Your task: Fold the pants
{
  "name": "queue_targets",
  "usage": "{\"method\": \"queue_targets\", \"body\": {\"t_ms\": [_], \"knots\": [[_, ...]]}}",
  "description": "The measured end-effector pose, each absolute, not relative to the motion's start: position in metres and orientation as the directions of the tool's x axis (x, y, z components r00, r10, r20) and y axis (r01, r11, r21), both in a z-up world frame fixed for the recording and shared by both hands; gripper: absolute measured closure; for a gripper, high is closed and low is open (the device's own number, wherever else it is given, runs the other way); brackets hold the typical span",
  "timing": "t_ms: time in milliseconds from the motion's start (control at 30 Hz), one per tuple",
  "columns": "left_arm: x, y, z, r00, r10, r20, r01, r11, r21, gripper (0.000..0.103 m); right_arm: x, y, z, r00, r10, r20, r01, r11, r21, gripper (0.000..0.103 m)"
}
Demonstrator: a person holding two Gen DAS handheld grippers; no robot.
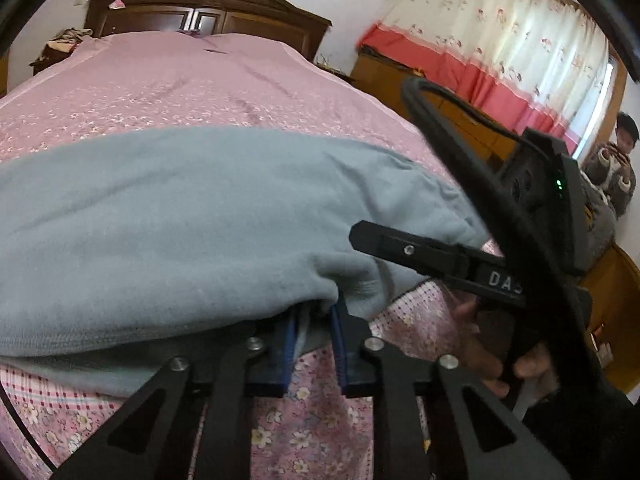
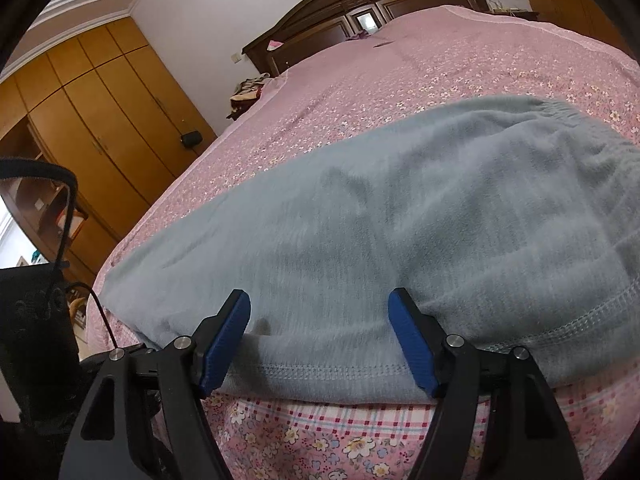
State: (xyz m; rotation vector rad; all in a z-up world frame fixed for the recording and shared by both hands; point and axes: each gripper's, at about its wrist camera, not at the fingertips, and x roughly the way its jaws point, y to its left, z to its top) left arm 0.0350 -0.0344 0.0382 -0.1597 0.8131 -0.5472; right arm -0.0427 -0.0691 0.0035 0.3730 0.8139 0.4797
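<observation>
The left gripper (image 1: 314,320) is clamped on the near hem of the grey-blue pants (image 1: 192,224), a fold of fabric pinched between its blue pads (image 1: 289,344). The pants lie spread across the near edge of the pink floral bedspread (image 1: 168,92). The right gripper (image 2: 320,332) has its jaws spread wide, straddling the stitched hem without pressing it.
</observation>
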Motion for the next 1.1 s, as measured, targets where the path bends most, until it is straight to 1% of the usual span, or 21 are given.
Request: {"method": "queue_targets", "body": {"t_ms": [133, 267, 333, 433, 500, 567, 600, 633, 667, 700, 733, 767, 800, 833, 867, 900, 933, 967, 1033, 1100], "knots": [[0.026, -0.029, 0.036, 0.536, -0.535, -0.653, 0.381, 0.844, -0.378, 0.094, -0.043, -0.075, 0.002, 0.590, 0.547, -0.594, -0.265, 0.826, 0.498, 0.030], [0.002, -0.025, 0.022, 0.495, -0.536, -0.684, 0.359, 0.843, -0.400, 0.094, -0.045, -0.080, 0.003, 0.584, 0.563, -0.585, -0.258, 0.812, 0.524, 0.030], [0.000, -0.026, 0.021, 0.500, -0.524, -0.689, 0.362, 0.850, -0.383, 0.094, -0.047, -0.080, 0.004, 0.583, 0.561, -0.588, -0.262, 0.815, 0.517, 0.030], [0.001, -0.024, 0.022, 0.498, -0.541, -0.678, 0.359, 0.840, -0.408, 0.093, -0.049, -0.078, 0.005, 0.585, 0.547, -0.599, -0.274, 0.828, 0.489, 0.030], [-0.001, -0.015, 0.023, 0.455, -0.613, -0.646, 0.371, 0.790, -0.488, 0.093, -0.051, -0.077, 0.005, 0.588, 0.538, -0.603, -0.277, 0.835, 0.475, 0.030], [-0.005, -0.001, 0.027, 0.409, -0.699, -0.587, 0.402, 0.715, -0.571, 0.093, -0.056, -0.076, 0.007, 0.585, 0.537, -0.608, -0.287, 0.838, 0.464, 0.030], [-0.009, 0.009, 0.036, 0.430, -0.715, -0.551, 0.417, 0.699, -0.581, 0.093, -0.060, -0.074, 0.010, 0.581, 0.543, -0.606, -0.300, 0.835, 0.461, 0.030], [-0.013, 0.021, 0.048, 0.471, -0.717, -0.514, 0.435, 0.696, -0.572, 0.093, -0.063, -0.072, 0.012, 0.578, 0.555, -0.598, -0.315, 0.828, 0.464, 0.030], [-0.015, 0.031, 0.060, 0.529, -0.691, -0.493, 0.438, 0.719, -0.539, 0.093, -0.068, -0.067, 0.017, 0.581, 0.575, -0.575, -0.337, 0.814, 0.473, 0.032], [-0.014, 0.039, 0.067, 0.571, -0.662, -0.484, 0.430, 0.744, -0.511, 0.092, -0.074, -0.061, 0.022, 0.594, 0.602, -0.533, -0.373, 0.794, 0.480, 0.038], [-0.011, 0.050, 0.077, 0.622, -0.620, -0.478, 0.407, 0.778, -0.479, 0.089, -0.079, -0.054, 0.025, 0.602, 0.614, -0.511, -0.401, 0.786, 0.470, 0.042], [-0.005, 0.066, 0.084, 0.670, -0.564, -0.484, 0.360, 0.816, -0.452, 0.084, -0.082, -0.043, 0.029, 0.605, 0.610, -0.512, -0.424, 0.791, 0.442, 0.046], [-0.001, 0.077, 0.086, 0.694, -0.528, -0.489, 0.325, 0.836, -0.442, 0.077, -0.084, -0.032, 0.031, 0.599, 0.604, -0.525, -0.446, 0.797, 0.408, 0.060], [0.004, 0.094, 0.086, 0.720, -0.470, -0.510, 0.259, 0.864, -0.431, 0.073, -0.087, -0.024, 0.032, 0.590, 0.605, -0.535, -0.472, 0.796, 0.379, 0.068], [0.007, 0.106, 0.084, 0.730, -0.434, -0.528, 0.210, 0.877, -0.431, 0.060, -0.092, -0.015, 0.034, 0.579, 0.611, -0.540, -0.510, 0.788, 0.345, 0.068], [0.010, 0.129, 0.078, 0.736, -0.401, -0.546, 0.136, 0.877, -0.460, 0.049, -0.099, -0.008, 0.037, 0.573, 0.617, -0.540, -0.555, 0.777, 0.298, 0.068], [0.011, 0.143, 0.072, 0.734, -0.391, -0.555, 0.096, 0.869, -0.485, 0.048, -0.107, 0.003, 0.039, 0.575, 0.605, -0.551, -0.594, 0.772, 0.227, 0.068], [0.013, 0.167, 0.062, 0.730, -0.384, -0.566, 0.025, 0.841, -0.540, 0.048, -0.118, 0.018, 0.038, 0.567, 0.584, -0.581, -0.641, 0.756, 0.134, 0.068], [0.015, 0.204, 0.043, 0.724, -0.383, -0.574, -0.097, 0.767, -0.634, 0.048, -0.128, 0.038, 0.031, 0.550, 0.549, -0.629, -0.691, 0.722, 0.027, 0.071], [0.014, 0.237, 0.027, 0.733, -0.384, -0.562, -0.193, 0.674, -0.713, 0.048, -0.137, 0.058, 0.017, 0.602, 0.453, -0.657, -0.682, 0.720, -0.128, 0.072]]}}
